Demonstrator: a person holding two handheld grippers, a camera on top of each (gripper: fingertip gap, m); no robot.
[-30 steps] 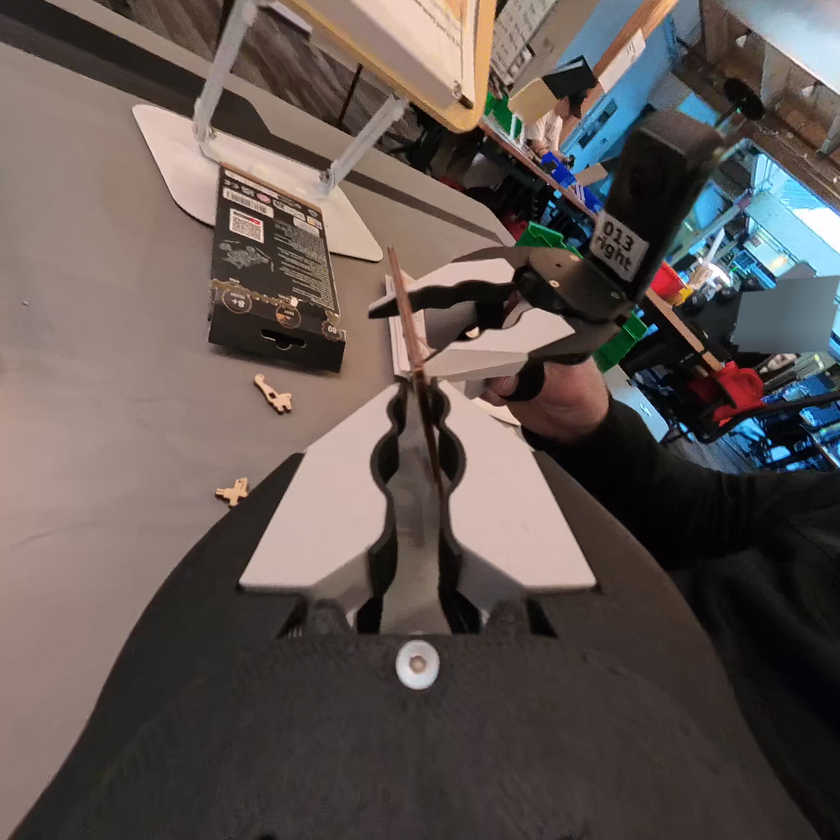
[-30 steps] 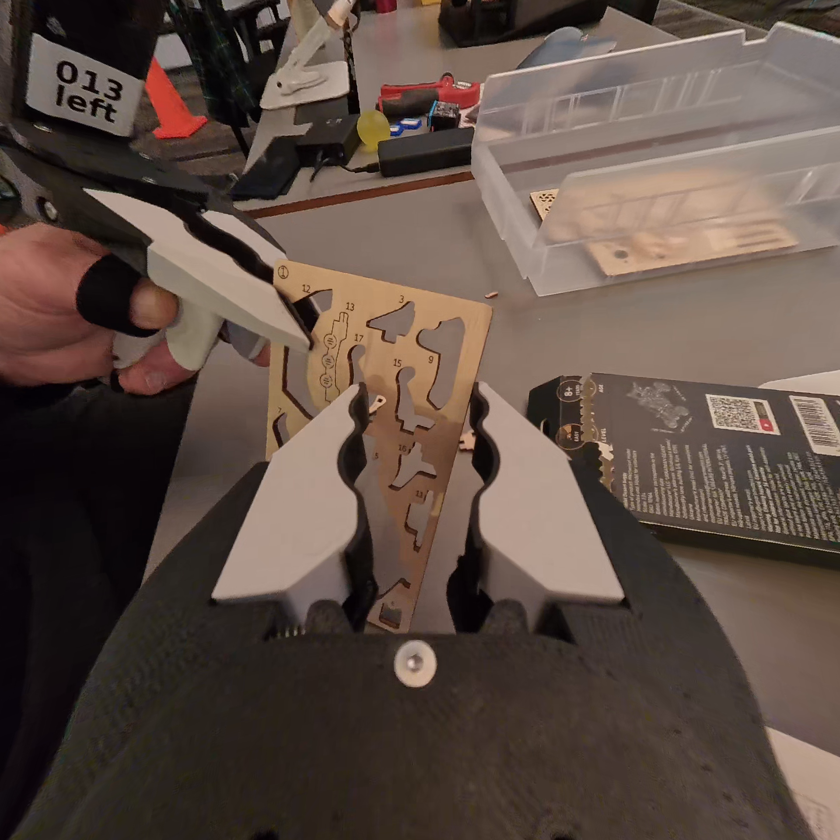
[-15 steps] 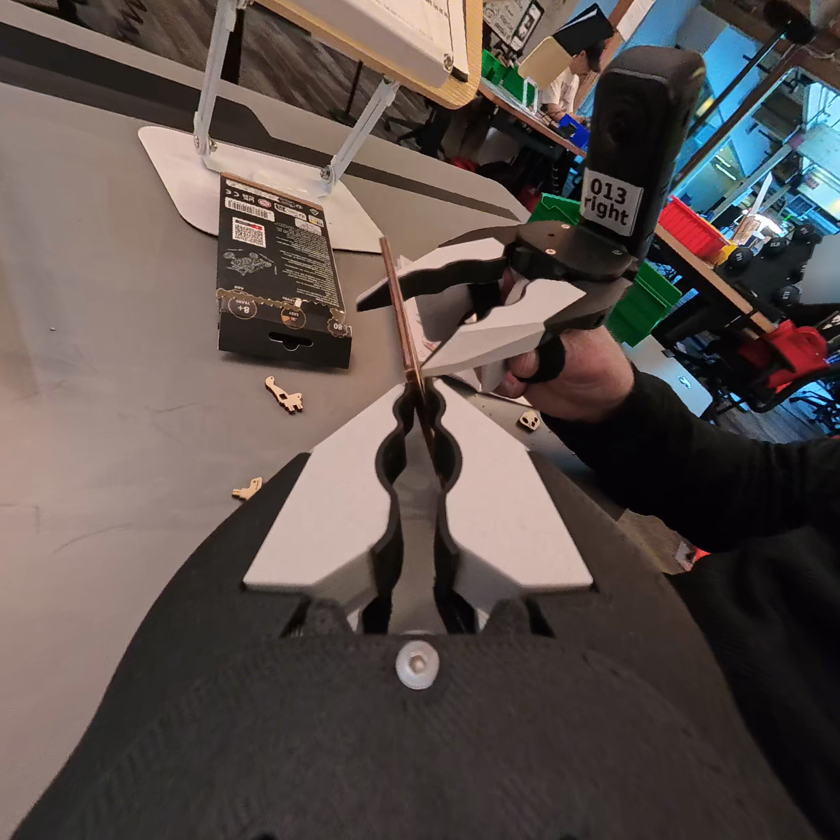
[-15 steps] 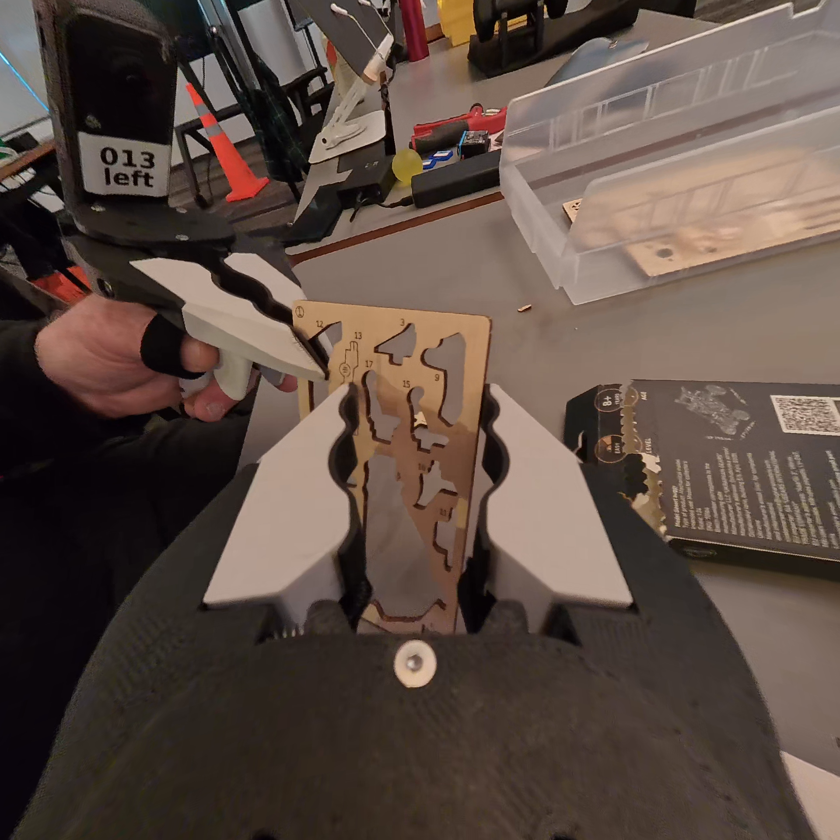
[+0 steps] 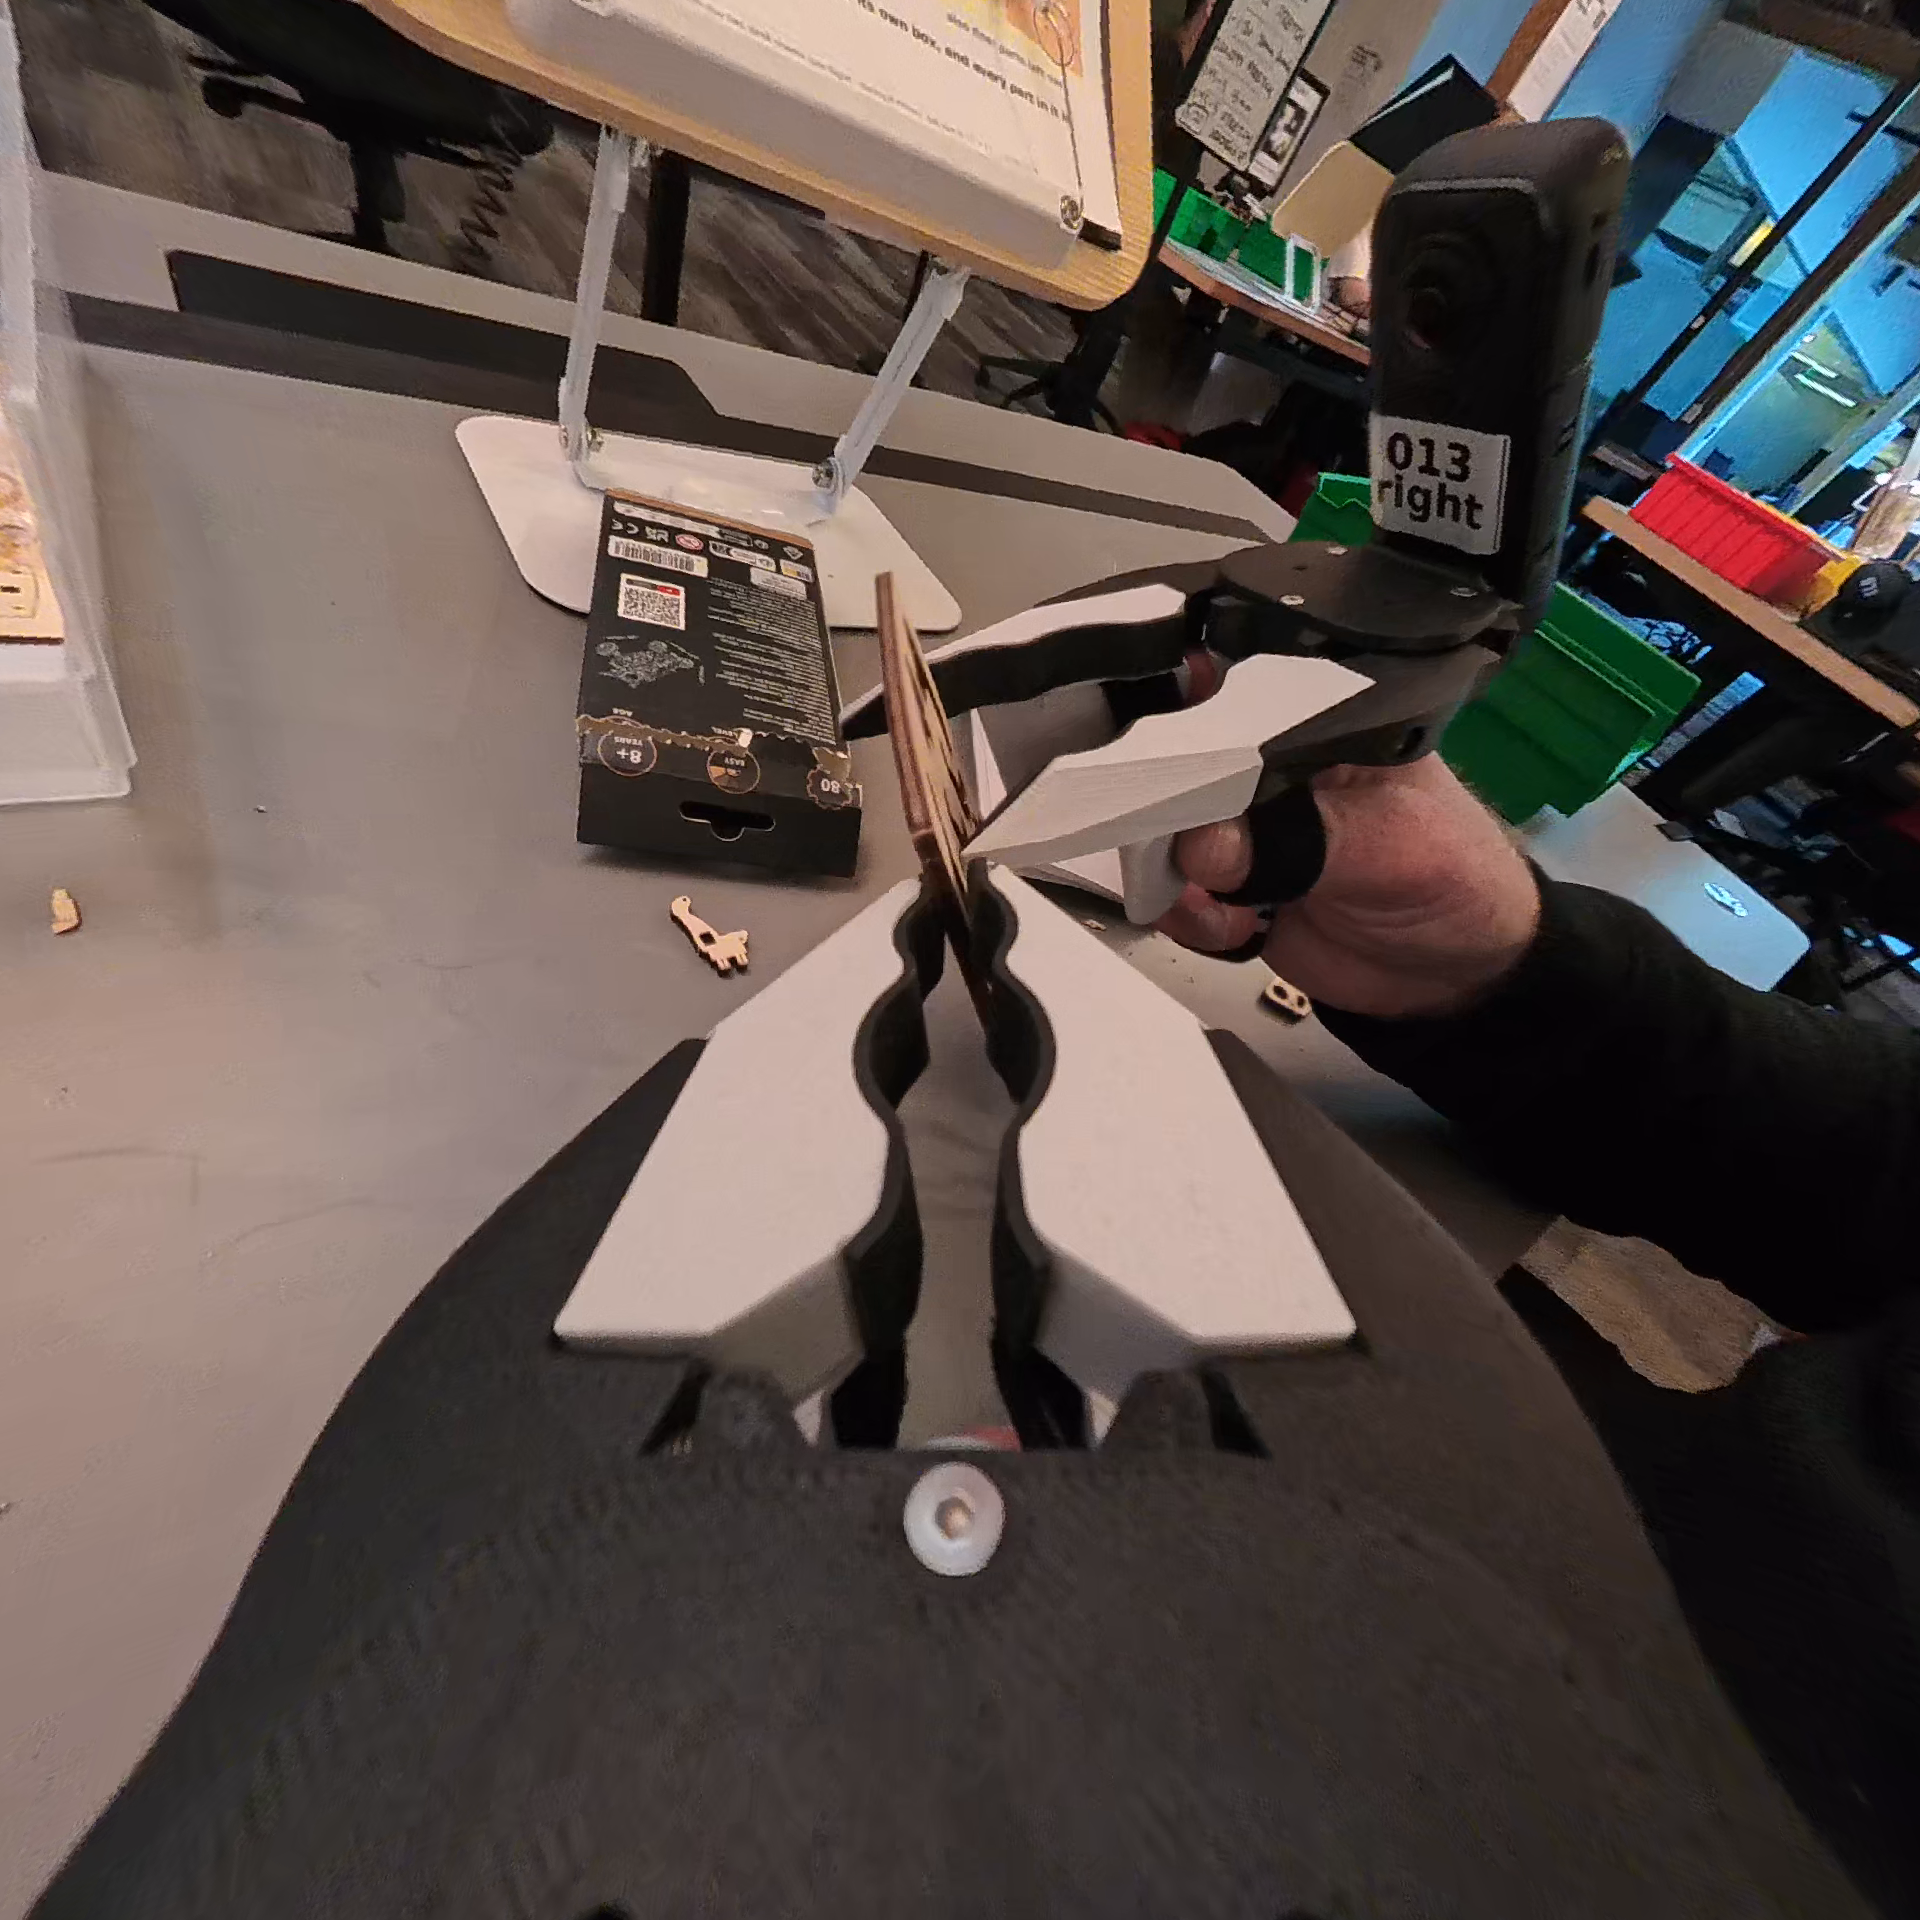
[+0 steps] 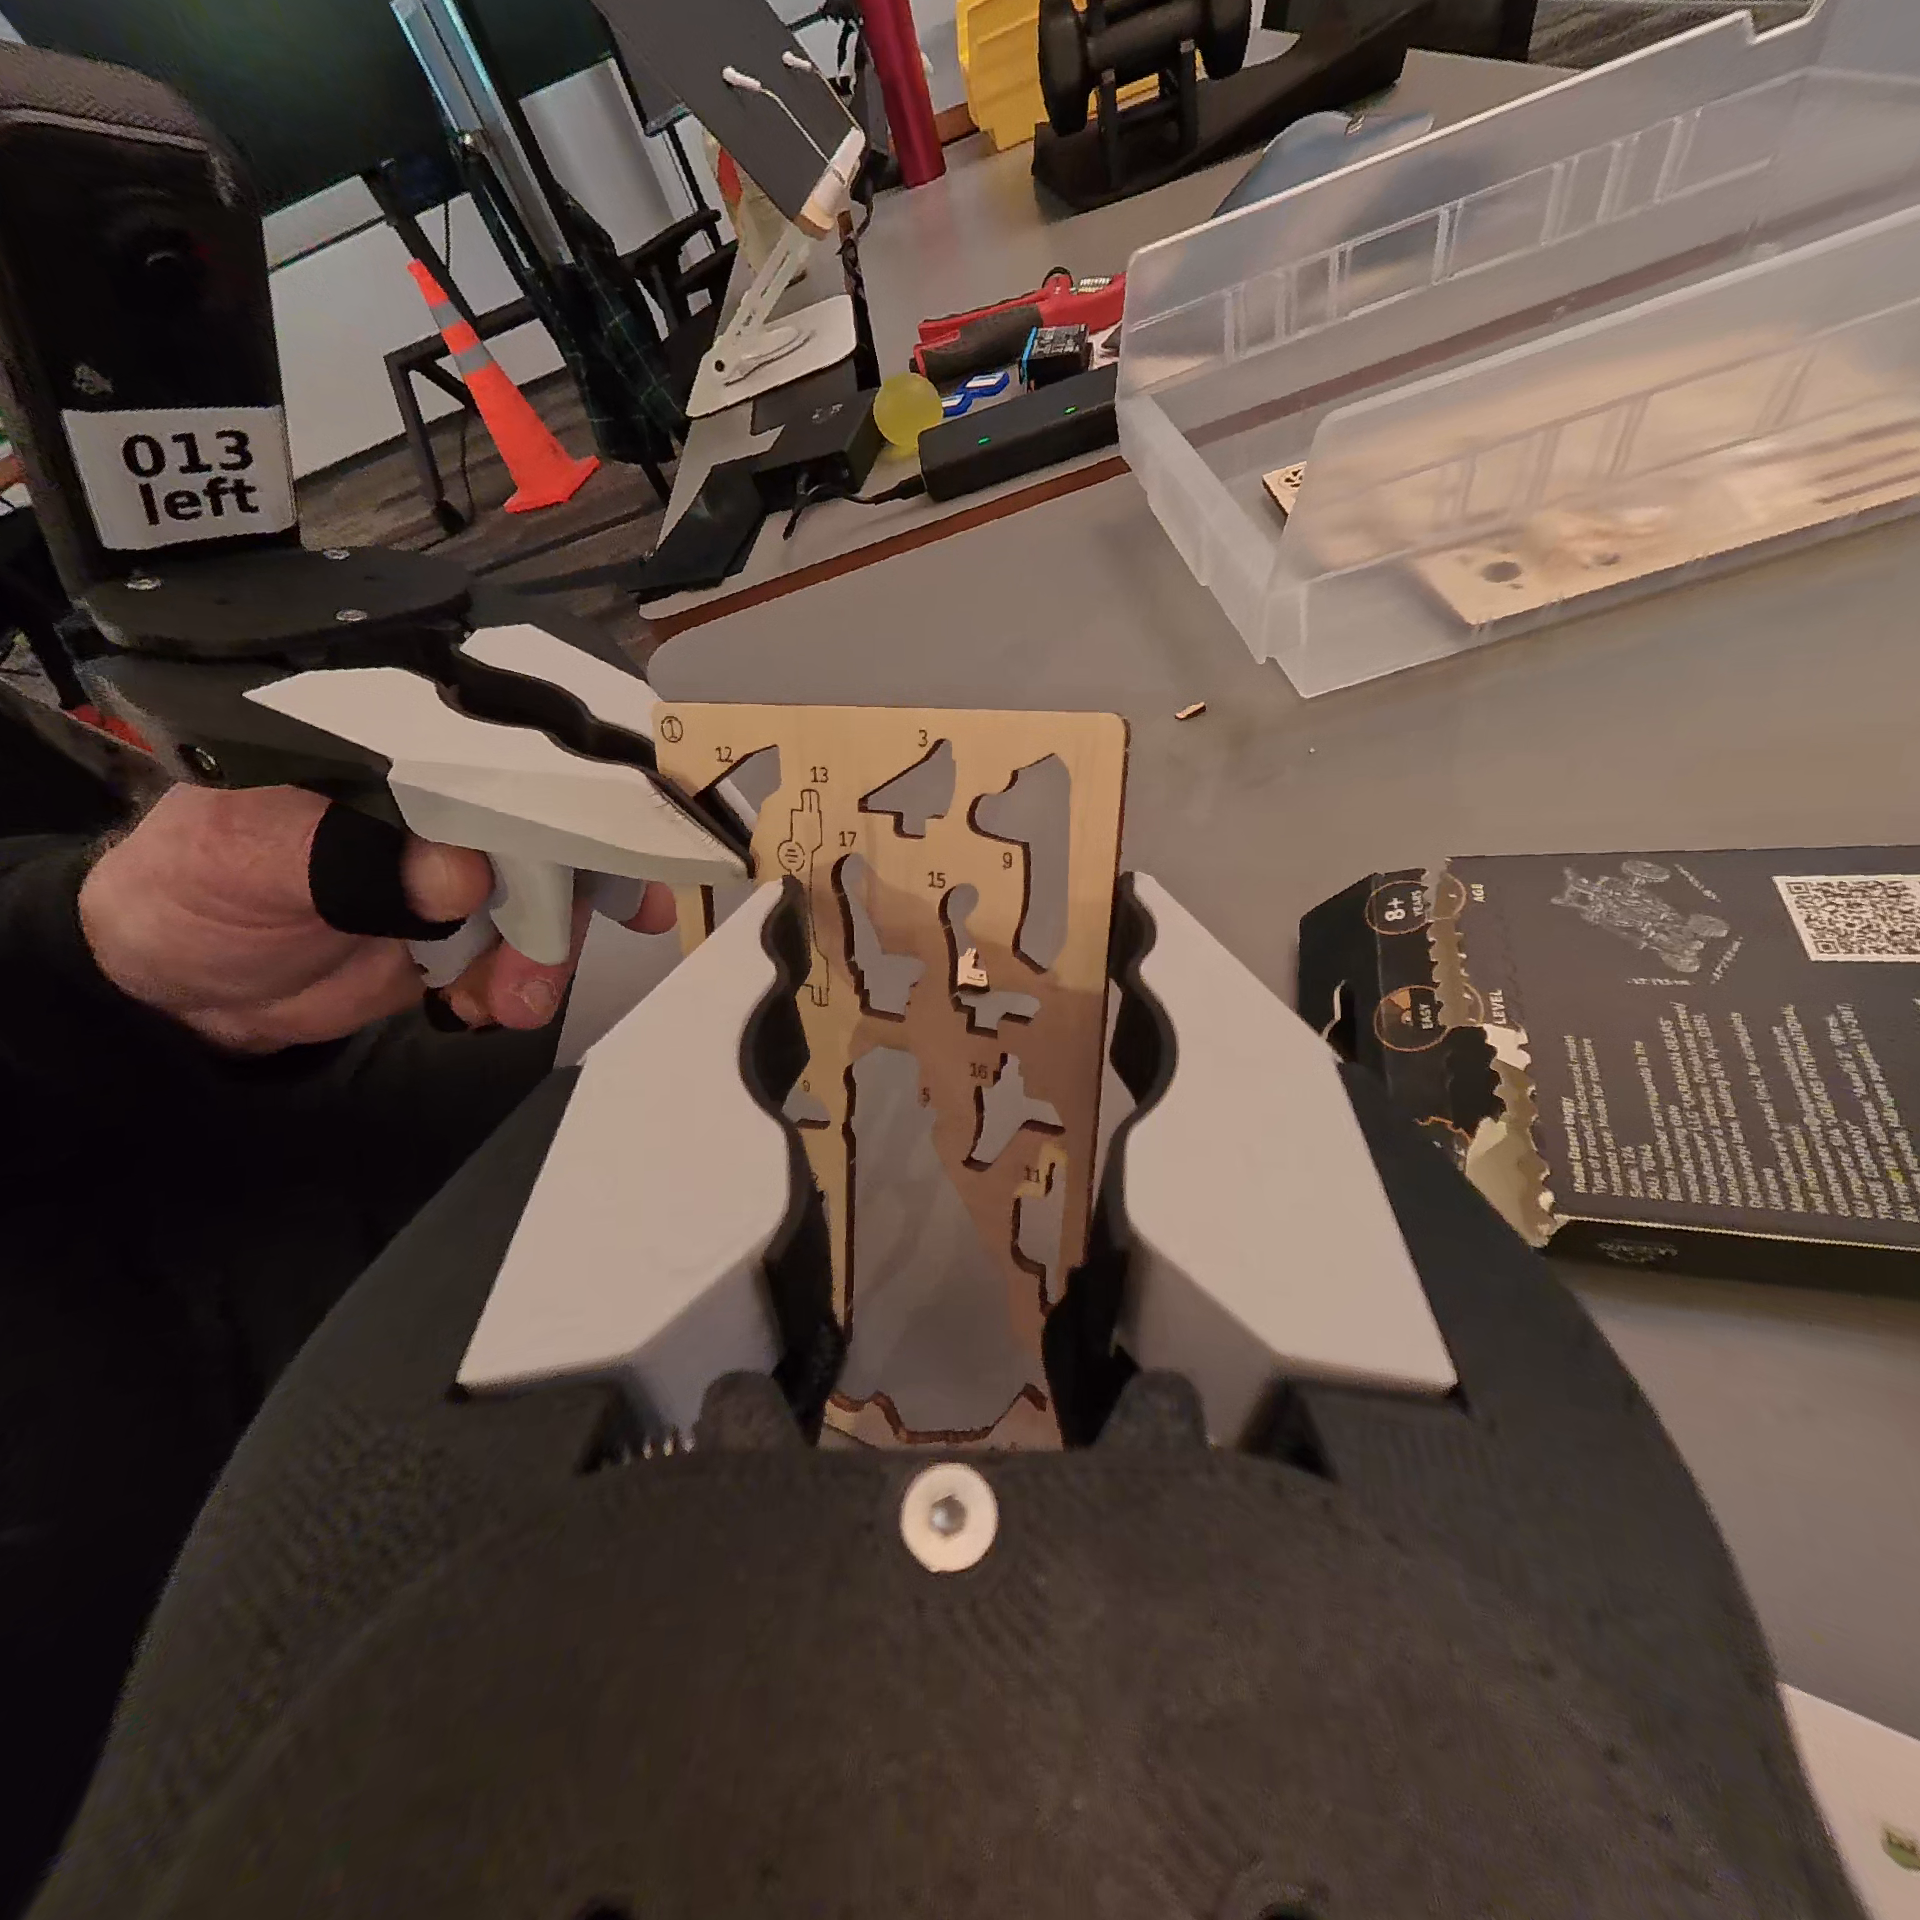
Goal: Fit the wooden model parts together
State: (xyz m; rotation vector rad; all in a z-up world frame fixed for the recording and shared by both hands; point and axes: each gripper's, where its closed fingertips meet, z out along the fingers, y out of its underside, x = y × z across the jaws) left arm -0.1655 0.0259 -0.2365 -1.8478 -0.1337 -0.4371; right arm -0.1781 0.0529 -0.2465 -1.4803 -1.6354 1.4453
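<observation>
A thin wooden sheet (image 6: pixel 1091 790) with cut-out part shapes stands upright above the grey table (image 6: pixel 1455 790). My left gripper (image 5: pixel 948 899) is shut on one edge of it. The left wrist view shows the sheet (image 5: pixel 912 717) edge-on. In the right wrist view the left gripper (image 6: pixel 717 831) pinches the sheet's upper left corner. My right gripper (image 6: pixel 956 894) has the sheet across its gap, one finger against each side edge. It comes in from the right in the left wrist view (image 5: pixel 914 784). Most shapes are punched out, and a few parts remain in the sheet.
A black kit box (image 5: pixel 717 707) lies flat behind the sheet and also shows in the right wrist view (image 6: pixel 1662 1039). Loose wooden pieces (image 5: pixel 712 940) lie on the table. A clear plastic bin (image 6: pixel 1507 416) holds more sheets. A white stand (image 5: pixel 707 520) carries an instruction board.
The sheet was tilted in front of the right gripper. It now stands straight between the right fingers. The left gripper has kept its hold on the sheet's edge.
</observation>
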